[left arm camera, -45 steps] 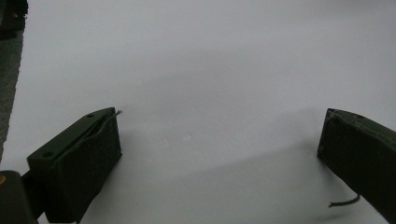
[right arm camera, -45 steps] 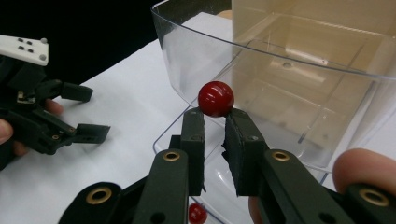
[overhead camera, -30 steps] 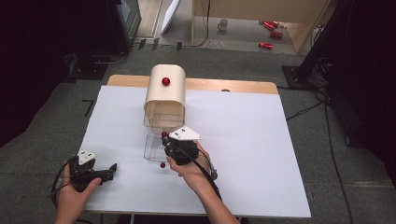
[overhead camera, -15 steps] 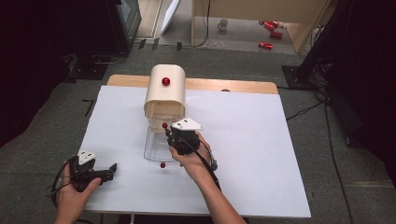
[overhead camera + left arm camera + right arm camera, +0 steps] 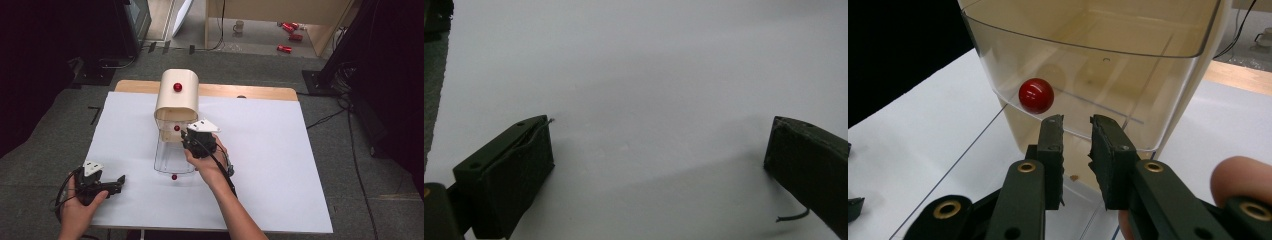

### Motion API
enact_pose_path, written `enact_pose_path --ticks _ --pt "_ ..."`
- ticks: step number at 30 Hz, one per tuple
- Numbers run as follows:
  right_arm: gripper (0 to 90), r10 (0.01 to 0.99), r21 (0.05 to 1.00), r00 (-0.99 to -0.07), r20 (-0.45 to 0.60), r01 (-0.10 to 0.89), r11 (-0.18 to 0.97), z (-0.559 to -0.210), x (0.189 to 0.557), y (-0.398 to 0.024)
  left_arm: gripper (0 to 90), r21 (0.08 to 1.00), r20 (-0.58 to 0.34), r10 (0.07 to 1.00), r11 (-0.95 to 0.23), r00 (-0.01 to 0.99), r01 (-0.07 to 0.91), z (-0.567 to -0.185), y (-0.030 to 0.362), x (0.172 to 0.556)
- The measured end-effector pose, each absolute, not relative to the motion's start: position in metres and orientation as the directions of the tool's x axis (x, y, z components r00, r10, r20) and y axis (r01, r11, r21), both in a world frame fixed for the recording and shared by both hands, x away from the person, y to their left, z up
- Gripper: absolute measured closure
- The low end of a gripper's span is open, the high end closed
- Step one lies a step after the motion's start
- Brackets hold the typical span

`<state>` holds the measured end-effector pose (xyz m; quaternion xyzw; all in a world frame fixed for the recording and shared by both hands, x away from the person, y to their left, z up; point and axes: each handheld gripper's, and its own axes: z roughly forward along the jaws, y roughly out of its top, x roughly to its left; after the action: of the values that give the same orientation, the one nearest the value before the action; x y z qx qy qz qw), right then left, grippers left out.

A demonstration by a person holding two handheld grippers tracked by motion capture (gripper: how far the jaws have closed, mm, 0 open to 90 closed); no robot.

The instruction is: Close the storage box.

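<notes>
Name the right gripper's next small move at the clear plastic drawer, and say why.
Probably nudge the right gripper forward against the clear plastic drawer: its fingers are nearly closed with nothing between them, just short of the drawer's front wall, beside its small red round knob.

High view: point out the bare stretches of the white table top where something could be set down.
Free: the wide stretch of the white table top right of the right hand-held gripper, and the far left corner beside the cream dispenser. Crowded: the middle, around the clear tray, the red ball and the left hand-held gripper.
</notes>
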<state>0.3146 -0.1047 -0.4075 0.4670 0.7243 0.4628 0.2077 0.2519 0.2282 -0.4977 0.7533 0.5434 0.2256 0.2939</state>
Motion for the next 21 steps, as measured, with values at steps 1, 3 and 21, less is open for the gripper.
enact_pose_path --ticks 1,3,21 --pt "75.7 0.868 0.864 -0.479 0.130 0.485 0.138 -0.407 0.315 -0.105 0.0 0.688 0.021 0.951 -0.237 0.308 0.686 -0.498 0.228 0.252" --pt "74.6 0.867 0.864 -0.482 0.127 0.483 0.142 -0.408 0.315 -0.105 0.0 0.688 0.021 0.951 -0.237 0.308 0.686 -0.498 0.228 0.252" --pt "26.6 0.836 0.846 -0.520 0.174 0.514 0.144 -0.432 0.274 -0.123 0.0 0.688 0.021 0.952 -0.236 0.306 0.686 -0.498 0.228 0.252"
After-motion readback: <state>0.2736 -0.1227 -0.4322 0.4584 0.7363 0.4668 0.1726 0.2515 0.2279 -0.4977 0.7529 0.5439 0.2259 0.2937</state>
